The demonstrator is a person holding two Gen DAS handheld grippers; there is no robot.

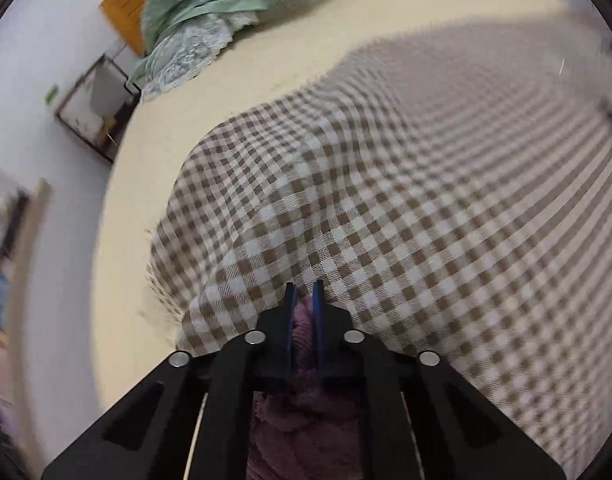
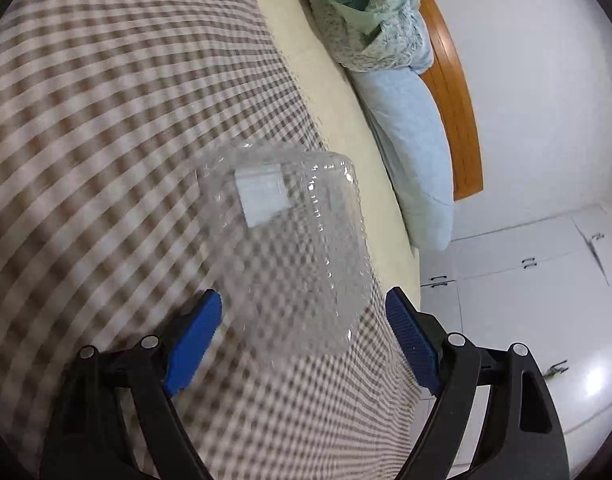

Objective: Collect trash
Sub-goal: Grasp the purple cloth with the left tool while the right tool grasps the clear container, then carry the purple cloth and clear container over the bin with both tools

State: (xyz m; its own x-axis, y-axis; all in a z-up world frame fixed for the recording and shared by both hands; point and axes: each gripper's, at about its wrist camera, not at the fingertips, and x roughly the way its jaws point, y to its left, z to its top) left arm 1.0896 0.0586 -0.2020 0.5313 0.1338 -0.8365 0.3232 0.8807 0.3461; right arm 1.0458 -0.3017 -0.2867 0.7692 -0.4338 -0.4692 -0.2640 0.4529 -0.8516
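A clear plastic clamshell box [image 2: 282, 236] with a white label lies on the brown-and-white checked blanket [image 2: 106, 140] near the bed's right edge. My right gripper [image 2: 304, 296] stands open around the box's near end, and its blue pads [image 2: 196, 332] are apart from the plastic on both sides. In the left wrist view my left gripper [image 1: 304, 286] hovers shut over the checked blanket [image 1: 426, 200]. A fuzzy purple fabric [image 1: 306, 412] shows through the thin slit between its fingers and below them. Whether it is pinched I cannot tell.
A cream sheet [image 1: 122, 220] borders the blanket. Crumpled green lace-trimmed bedding [image 2: 370, 12] and a light blue pillow [image 2: 414, 148] lie by the wooden headboard [image 2: 458, 100]. White cabinets [image 2: 526, 264] stand past the bed's right side, and a dark-framed bedside rack [image 1: 94, 116] past its left.
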